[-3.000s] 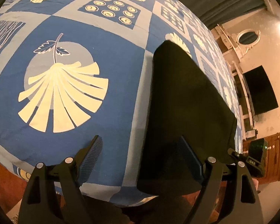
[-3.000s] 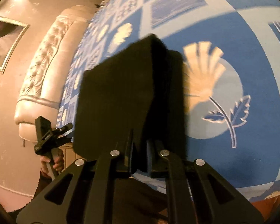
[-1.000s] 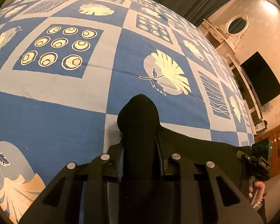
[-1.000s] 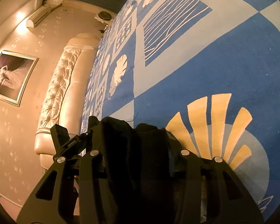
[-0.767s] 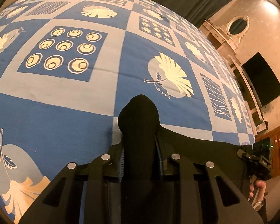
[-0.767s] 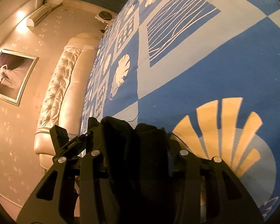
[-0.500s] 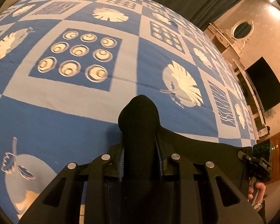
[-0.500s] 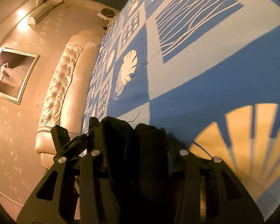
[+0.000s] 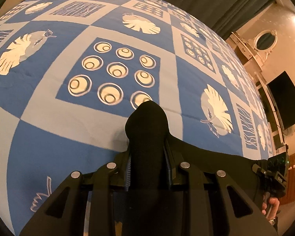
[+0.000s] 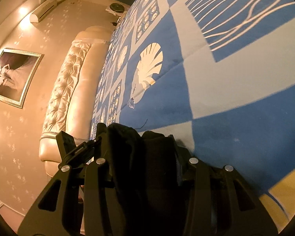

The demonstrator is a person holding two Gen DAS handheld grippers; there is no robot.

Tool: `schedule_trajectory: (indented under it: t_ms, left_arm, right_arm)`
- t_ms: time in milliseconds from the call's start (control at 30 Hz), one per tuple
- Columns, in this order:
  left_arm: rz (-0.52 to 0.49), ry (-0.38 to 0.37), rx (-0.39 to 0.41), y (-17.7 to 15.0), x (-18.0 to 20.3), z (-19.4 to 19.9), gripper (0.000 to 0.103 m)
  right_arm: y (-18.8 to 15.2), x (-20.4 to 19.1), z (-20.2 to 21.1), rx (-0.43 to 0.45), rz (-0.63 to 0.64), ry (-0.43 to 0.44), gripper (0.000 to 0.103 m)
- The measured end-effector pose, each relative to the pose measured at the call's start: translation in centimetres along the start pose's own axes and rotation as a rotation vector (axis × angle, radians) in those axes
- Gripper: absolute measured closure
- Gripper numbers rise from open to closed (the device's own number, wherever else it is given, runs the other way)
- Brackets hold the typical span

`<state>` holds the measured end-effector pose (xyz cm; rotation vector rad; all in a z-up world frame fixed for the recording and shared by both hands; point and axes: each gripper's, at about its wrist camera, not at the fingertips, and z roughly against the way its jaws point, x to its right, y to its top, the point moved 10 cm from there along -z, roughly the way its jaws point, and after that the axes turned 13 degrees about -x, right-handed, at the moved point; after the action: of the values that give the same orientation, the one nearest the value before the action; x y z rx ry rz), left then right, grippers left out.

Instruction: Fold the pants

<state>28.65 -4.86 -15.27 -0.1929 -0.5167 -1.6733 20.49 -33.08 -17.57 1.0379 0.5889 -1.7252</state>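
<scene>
Left wrist view: left tongs (image 9: 149, 169) clamped on bunched black pants (image 9: 147, 137), 6 o'clock, above blue bedspread (image 9: 49, 137). Right tongs (image 10: 145, 167) clamped on same pants. Soft, limp, light; grip edge corners.

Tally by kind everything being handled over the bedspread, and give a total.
Black fabric pants: 1
Black two-finger hand-held gripper: 2, the left and the right, each shut on the pants
Blue patterned bedspread: 1
Total: 4
</scene>
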Motion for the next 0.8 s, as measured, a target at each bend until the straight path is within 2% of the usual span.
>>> schedule_trajectory:
  t_ms: [800]
  left_arm:
    - [0.015, -0.021, -0.010, 3.4, -1.7, -1.2, 0.075]
  right_arm:
    - [3.0, -0.1, -1.9, 0.004, -0.004, 0.024, 0.065]
